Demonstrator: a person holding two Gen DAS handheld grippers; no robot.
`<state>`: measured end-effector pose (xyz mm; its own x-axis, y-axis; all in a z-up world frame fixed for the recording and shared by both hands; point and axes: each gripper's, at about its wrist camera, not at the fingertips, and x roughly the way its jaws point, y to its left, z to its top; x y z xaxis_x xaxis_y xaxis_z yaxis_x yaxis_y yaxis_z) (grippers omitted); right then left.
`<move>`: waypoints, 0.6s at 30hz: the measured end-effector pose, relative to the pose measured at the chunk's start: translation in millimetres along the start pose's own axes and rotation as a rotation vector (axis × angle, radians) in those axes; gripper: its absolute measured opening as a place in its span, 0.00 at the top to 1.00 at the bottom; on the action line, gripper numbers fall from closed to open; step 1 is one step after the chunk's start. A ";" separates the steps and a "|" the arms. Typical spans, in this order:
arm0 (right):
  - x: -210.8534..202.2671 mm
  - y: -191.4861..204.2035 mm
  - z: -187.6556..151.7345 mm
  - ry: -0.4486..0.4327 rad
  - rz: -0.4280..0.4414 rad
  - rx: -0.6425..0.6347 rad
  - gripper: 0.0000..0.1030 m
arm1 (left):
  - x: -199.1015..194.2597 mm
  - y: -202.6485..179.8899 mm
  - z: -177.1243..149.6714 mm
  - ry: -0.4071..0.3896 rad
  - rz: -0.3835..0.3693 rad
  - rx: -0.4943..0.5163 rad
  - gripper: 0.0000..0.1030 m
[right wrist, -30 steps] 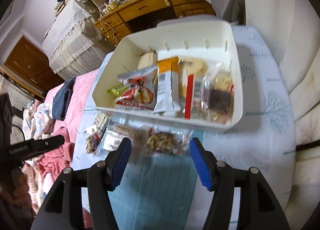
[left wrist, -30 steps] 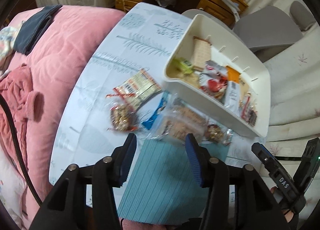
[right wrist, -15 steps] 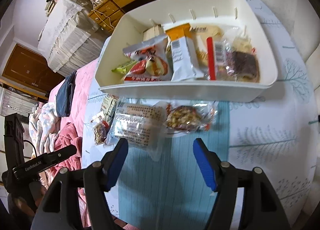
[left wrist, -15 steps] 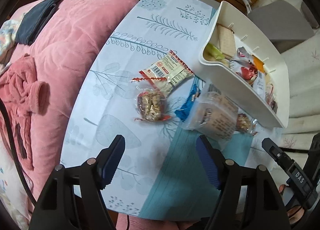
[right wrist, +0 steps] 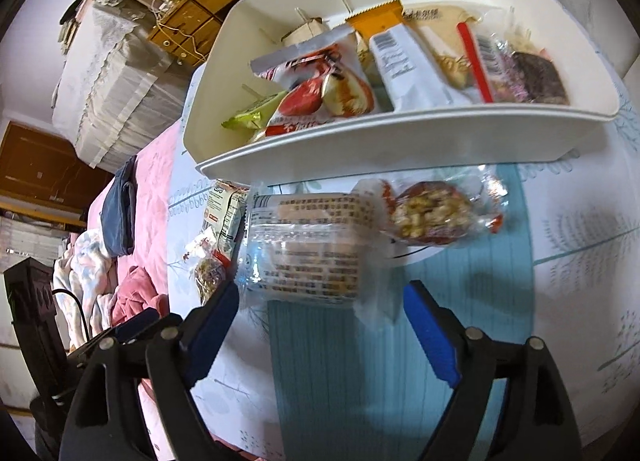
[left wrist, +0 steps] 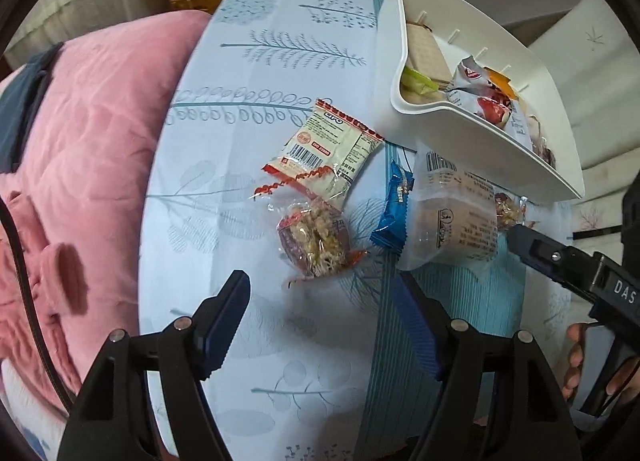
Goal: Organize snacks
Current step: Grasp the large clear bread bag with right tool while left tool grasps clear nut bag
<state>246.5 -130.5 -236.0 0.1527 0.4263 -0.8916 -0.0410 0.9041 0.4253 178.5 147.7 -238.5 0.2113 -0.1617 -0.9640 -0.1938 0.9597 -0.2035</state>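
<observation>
Left view: my left gripper hangs spread and empty over the nut bar on the table, beside the bin. It looks light and crinkly; I'd pinch its middle.

Right view: my right gripper is spread before the cake pack, soft and slippery. Blur probably hides its edges.

On the table, a bin holding snacks sits at two o'clock; loose packets lie just before it.
</observation>
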 end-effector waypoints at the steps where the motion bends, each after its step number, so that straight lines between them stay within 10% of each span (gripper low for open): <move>1: 3.3 3.1 -0.3 0.003 -0.006 0.007 0.14 | 3.0 3.3 3.0 0.003 -0.019 0.004 0.30; 18: 52.5 28.4 2.2 0.094 -0.160 0.046 0.08 | 51.8 14.8 19.5 0.070 -0.087 0.065 0.24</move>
<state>255.5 -82.5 -270.3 0.0611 0.2801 -0.9580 0.0215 0.9592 0.2818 205.3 158.0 -288.2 0.1565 -0.2584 -0.9533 -0.1149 0.9538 -0.2775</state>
